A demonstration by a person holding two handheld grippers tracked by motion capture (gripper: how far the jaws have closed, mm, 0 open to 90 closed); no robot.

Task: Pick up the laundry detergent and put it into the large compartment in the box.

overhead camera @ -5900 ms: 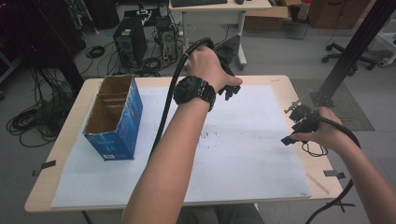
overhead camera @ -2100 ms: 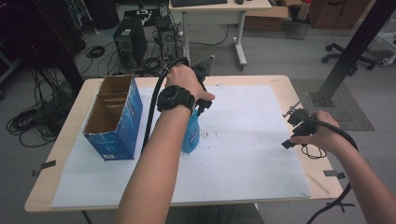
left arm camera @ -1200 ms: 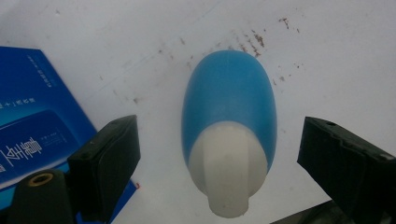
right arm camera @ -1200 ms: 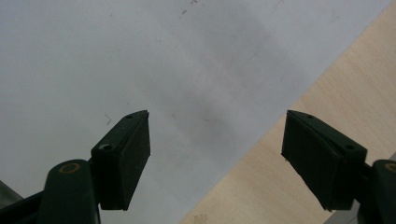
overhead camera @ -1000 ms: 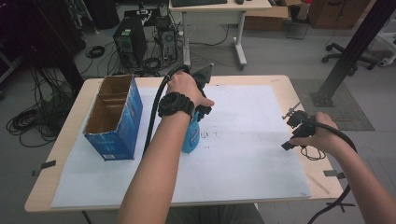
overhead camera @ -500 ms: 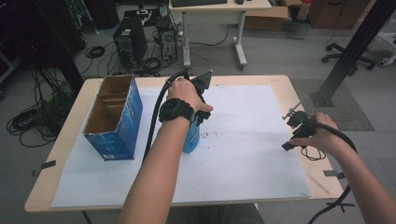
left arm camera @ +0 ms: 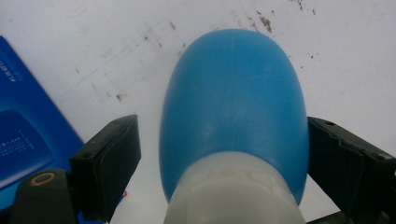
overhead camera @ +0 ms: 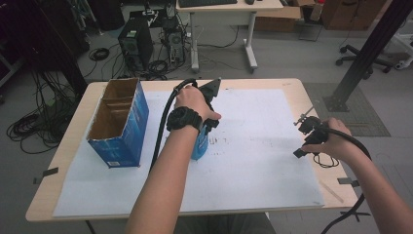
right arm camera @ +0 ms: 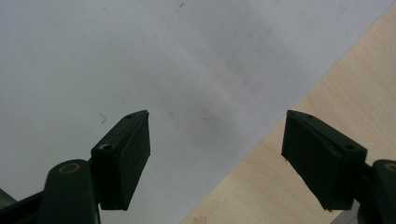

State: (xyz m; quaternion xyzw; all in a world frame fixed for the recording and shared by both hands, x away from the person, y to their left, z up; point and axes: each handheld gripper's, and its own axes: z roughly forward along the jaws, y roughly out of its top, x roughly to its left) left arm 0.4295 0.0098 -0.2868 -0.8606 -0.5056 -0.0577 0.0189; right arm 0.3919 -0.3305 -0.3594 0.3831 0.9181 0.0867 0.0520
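Between the jaws of the left hand-held gripper point(left arm camera: 219, 163), upright on the counter: a blue plastic bottle point(left arm camera: 233, 112) with a white cap.

Jaws spread to either side of the bottle's body, right one at or almost at the wall, left one clearly apart, so released and not yet clamped. Standing on the white paper sheet point(overhead camera: 253, 146) just beside the open blue cardboard box point(overhead camera: 119, 122), near the middle of the counter point(overhead camera: 63, 146). Probably light and thin-walled, smooth and rounded, so likely to slip or dent under a hard squeeze; best taken across the narrower sides high on the body, just under the cap shoulder, with moderate pressure. Contents and fill level impossible to tell. Right hand-held gripper point(right arm camera: 217, 154) spread wide and empty, low over the paper's edge at the counter's right side.
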